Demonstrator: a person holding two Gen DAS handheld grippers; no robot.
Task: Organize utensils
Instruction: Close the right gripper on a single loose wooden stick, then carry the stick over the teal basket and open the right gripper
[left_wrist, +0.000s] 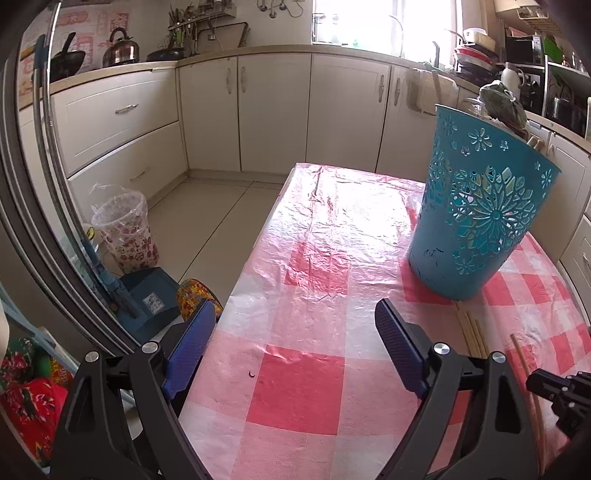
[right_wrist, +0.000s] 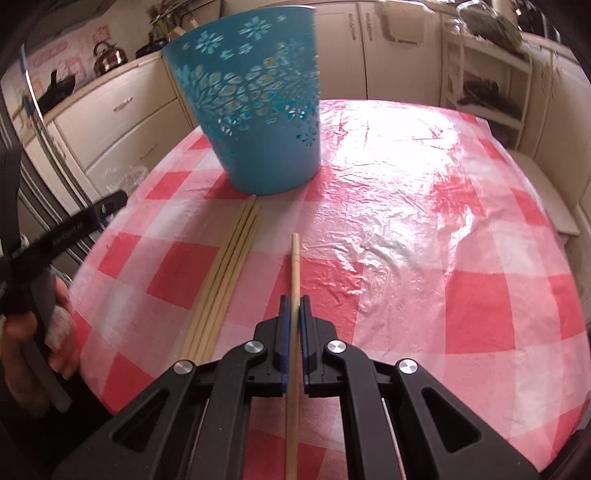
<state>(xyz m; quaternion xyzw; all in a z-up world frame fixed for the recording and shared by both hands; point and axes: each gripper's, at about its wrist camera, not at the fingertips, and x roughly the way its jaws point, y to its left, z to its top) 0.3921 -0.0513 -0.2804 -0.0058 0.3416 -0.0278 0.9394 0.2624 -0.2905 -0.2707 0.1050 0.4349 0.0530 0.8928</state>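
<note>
Left wrist view: the left gripper (left_wrist: 295, 350) is shown with jaws spread wide and nothing between them. The bin (left_wrist: 480, 206) stands ahead and right of the jaws on the checked surface (left_wrist: 314, 229).

Right wrist view: the right gripper (right_wrist: 294, 306) is clamped on one chopstick (right_wrist: 294, 266). Four loose chopsticks (right_wrist: 225, 280) lie left of the jaws, pointing toward the bin (right_wrist: 255, 99).

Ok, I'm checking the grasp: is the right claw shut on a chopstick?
Yes, shut. The right claw pinches a single chopstick between its blue pads, apart from the chopsticks lying on the table.
</note>
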